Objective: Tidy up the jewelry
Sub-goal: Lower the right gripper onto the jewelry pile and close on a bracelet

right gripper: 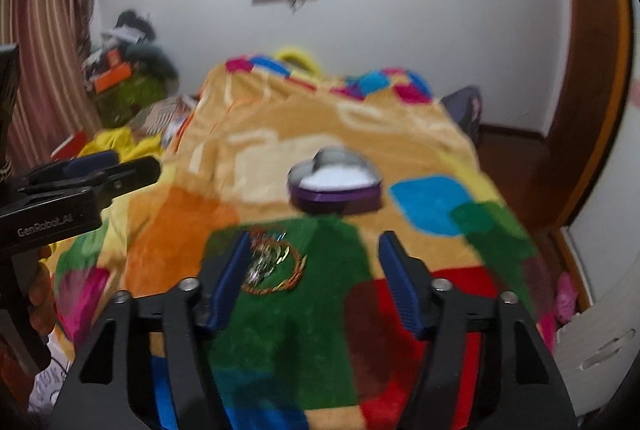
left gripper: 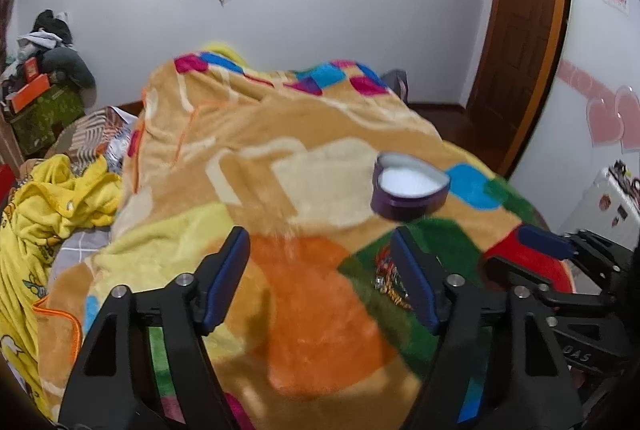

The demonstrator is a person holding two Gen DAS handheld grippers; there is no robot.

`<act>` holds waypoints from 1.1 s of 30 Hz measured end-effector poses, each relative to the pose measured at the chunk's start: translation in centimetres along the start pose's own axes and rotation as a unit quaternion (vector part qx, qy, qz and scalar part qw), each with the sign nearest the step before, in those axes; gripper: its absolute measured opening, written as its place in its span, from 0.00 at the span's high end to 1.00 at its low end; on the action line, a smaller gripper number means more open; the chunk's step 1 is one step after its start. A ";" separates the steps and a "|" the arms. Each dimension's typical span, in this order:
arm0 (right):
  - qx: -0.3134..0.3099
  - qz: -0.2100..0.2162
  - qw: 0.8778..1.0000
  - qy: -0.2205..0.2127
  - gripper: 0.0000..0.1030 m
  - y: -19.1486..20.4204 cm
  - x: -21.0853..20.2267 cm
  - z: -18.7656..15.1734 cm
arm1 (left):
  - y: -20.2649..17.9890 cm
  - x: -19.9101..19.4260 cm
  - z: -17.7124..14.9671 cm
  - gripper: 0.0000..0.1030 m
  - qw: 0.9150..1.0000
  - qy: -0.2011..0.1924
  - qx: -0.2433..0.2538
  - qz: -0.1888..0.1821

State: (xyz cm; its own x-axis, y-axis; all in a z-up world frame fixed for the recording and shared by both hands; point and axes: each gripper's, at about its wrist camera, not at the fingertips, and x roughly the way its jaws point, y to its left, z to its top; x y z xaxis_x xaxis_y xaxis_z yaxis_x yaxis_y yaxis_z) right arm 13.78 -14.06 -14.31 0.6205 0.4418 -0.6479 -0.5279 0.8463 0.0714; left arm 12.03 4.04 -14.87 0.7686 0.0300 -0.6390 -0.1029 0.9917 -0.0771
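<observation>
A purple heart-shaped box (left gripper: 410,189) with a white lining stands open on the colourful blanket (left gripper: 280,157); it also shows in the right wrist view (right gripper: 335,185). A small heap of jewelry (right gripper: 272,262) with gold chains and a red-gold bangle lies on the green patch in front of the box; in the left wrist view the jewelry (left gripper: 390,280) is partly hidden behind my right-hand finger. My left gripper (left gripper: 320,250) is open and empty above the blanket, left of the jewelry. My right gripper (right gripper: 314,254) is open and empty just behind the heap.
The blanket covers a bed. Yellow clothes (left gripper: 52,197) lie to the left. A cluttered pile with an orange box (left gripper: 32,89) stands at the far left. A brown door (left gripper: 520,41) and a white cabinet (left gripper: 608,197) are on the right.
</observation>
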 end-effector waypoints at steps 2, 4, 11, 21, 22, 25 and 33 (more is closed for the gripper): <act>-0.003 0.021 1.000 0.019 0.57 0.3 1.1 -0.4 | 0.0 0.7 -0.3 0.43 1.000 0.016 0.004 -0.008; -0.008 0.036 0.999 0.038 0.64 0.8 2.1 -0.8 | 0.0 1.5 -0.8 0.50 0.999 0.030 0.011 -0.014; -0.013 0.067 0.995 0.071 0.75 1.2 4.4 -1.1 | 0.1 3.4 -1.7 0.66 0.997 0.064 0.012 -0.044; -0.013 0.072 0.992 0.102 0.76 1.1 6.6 -1.2 | -0.5 4.5 -2.0 0.74 0.992 0.091 0.012 -0.084; -0.018 0.071 0.992 0.104 0.76 1.3 6.8 -1.2 | -0.5 4.5 -2.0 0.75 0.992 0.093 0.012 -0.087; -0.028 0.069 0.992 0.106 0.78 1.7 7.1 -1.2 | -0.5 4.6 -2.1 0.77 0.990 0.098 0.009 -0.097; -0.029 0.071 0.993 0.090 0.82 1.6 5.9 -1.0 | -1.4 5.1 -2.4 0.80 0.986 0.115 0.011 -0.119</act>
State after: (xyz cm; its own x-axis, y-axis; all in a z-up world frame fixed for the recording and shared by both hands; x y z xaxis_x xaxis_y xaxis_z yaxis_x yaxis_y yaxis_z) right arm 16.07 -10.40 -18.76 0.4256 0.4911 -0.7600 -0.6386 0.7581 0.1323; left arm 14.55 2.46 -19.82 0.6062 -0.2297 -0.7614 0.0780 0.9699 -0.2305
